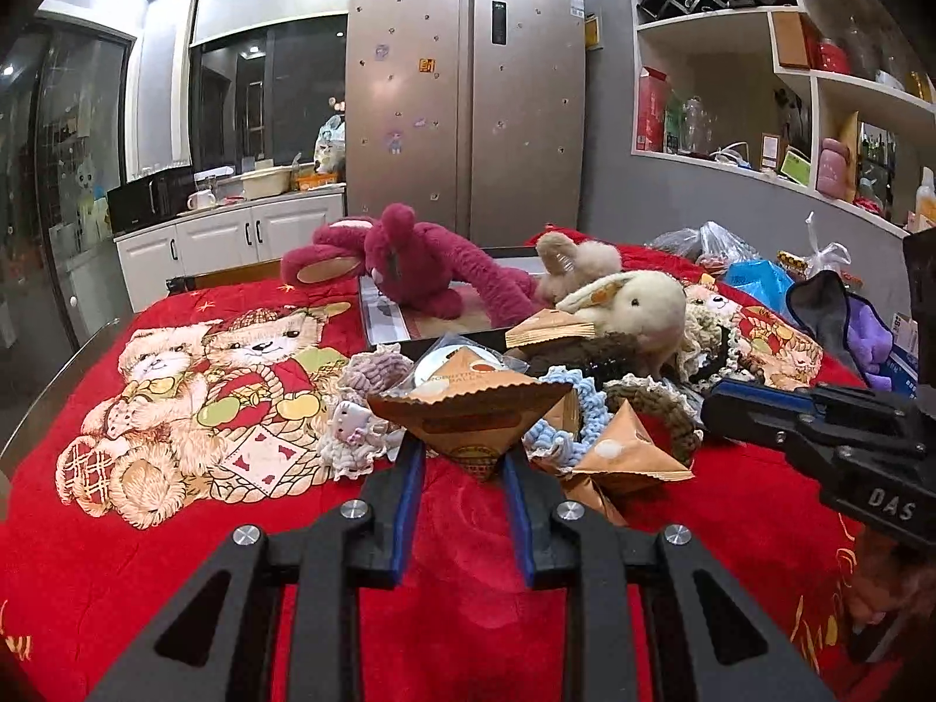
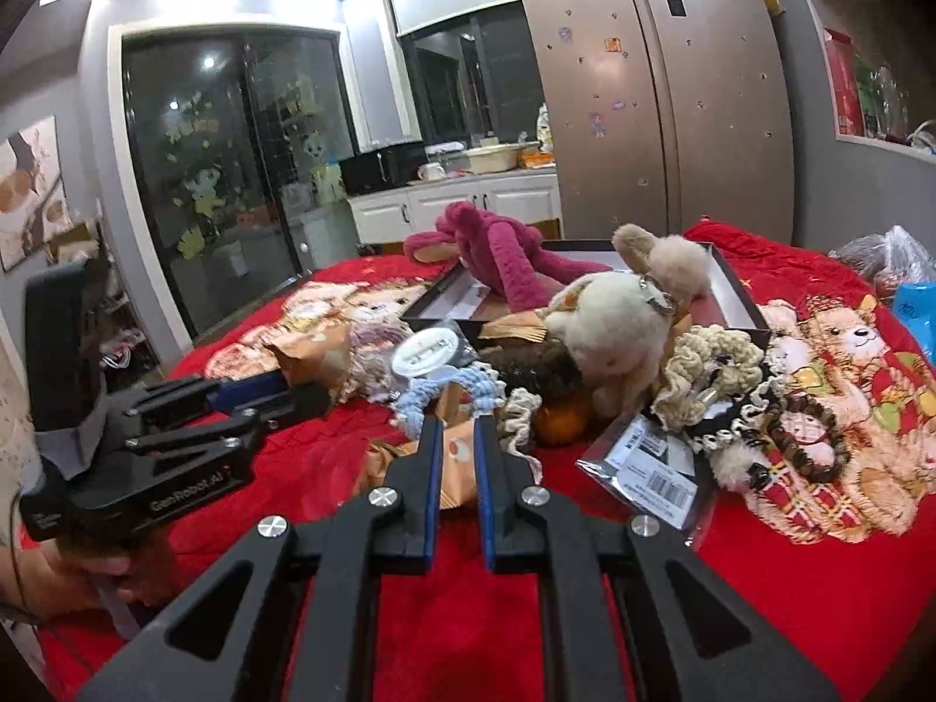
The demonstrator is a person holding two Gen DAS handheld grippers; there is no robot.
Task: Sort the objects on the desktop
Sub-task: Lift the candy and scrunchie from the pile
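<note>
My left gripper (image 1: pixel 462 459) is shut on the lower corner of an orange triangular snack packet (image 1: pixel 468 409), holding it just above the red blanket. The right wrist view shows that same gripper (image 2: pixel 275 389) at the left, with the packet (image 2: pixel 307 360) at its tips. My right gripper (image 2: pixel 455 433) is shut with nothing seen in its grip, over another orange packet (image 2: pixel 456 456) lying on the blanket; it also shows at the right as my right gripper (image 1: pixel 722 398). More packets (image 1: pixel 620 450), a blue scrunchie (image 1: pixel 561 433) and a beige plush rabbit (image 1: pixel 637 304) form the pile.
A magenta plush (image 1: pixel 409 263) sprawls in a black box (image 2: pixel 731 286) behind the pile. A barcoded pouch (image 2: pixel 649 468), bead bracelet (image 2: pixel 813 439), cream scrunchie (image 2: pixel 713 351) and round tin (image 2: pixel 424 354) lie near. Plastic bags (image 1: pixel 754 281) sit far right. A hand (image 2: pixel 99 573) holds the left gripper.
</note>
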